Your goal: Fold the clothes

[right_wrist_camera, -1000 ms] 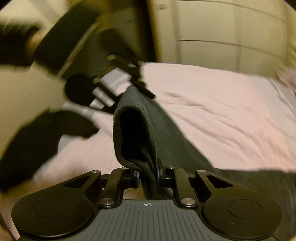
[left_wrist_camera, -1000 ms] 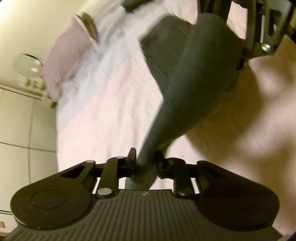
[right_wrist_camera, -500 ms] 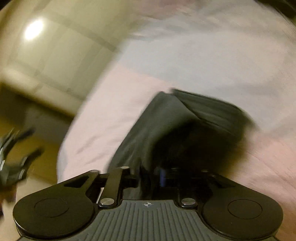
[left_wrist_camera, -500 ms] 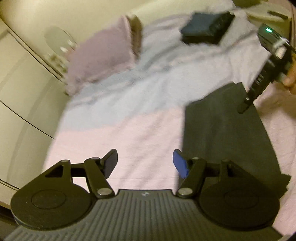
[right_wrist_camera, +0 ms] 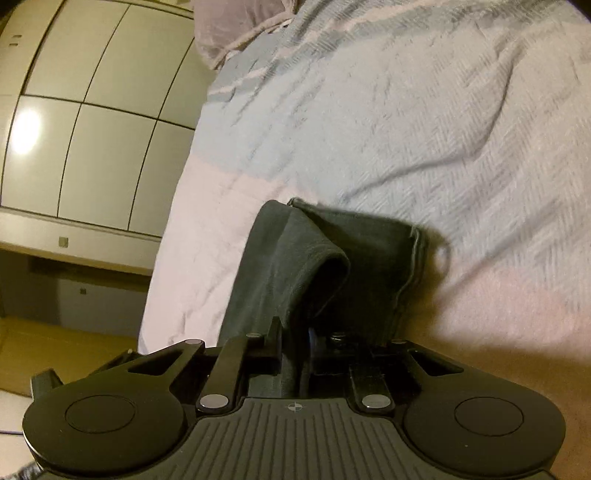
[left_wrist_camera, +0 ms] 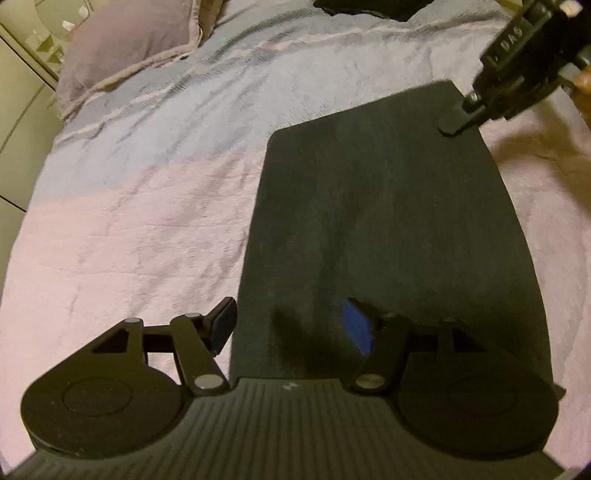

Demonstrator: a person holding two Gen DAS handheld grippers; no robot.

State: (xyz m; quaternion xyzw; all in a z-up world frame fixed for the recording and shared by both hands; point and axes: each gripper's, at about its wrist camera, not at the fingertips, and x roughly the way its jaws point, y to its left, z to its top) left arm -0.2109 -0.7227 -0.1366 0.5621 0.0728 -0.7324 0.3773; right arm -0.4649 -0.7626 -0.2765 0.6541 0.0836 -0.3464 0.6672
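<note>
One dark grey folded cloth garment [left_wrist_camera: 391, 221] lies flat on the pink-and-blue quilted bed [left_wrist_camera: 140, 206]. The left gripper [left_wrist_camera: 291, 325] hovers with jaws spread. The right gripper [right_wrist_camera: 295, 343] has its jaws pinching the garment's far corner.

Left tongs [left_wrist_camera: 291, 325] spread wide, holding nothing, low over near end of dark garment [left_wrist_camera: 388, 221] lying flat on pink-and-grey bedspread [left_wrist_camera: 140, 206]. Right tongs [left_wrist_camera: 458, 123] touch garment's far right corner. Pillow [left_wrist_camera: 125, 48] far left, dark folded item [left_wrist_camera: 369, 7] at top edge.

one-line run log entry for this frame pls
task: fold clothes | left gripper: open, over near edge of dark garment | right gripper: shut on garment corner | garment: flat on bedspread
</note>
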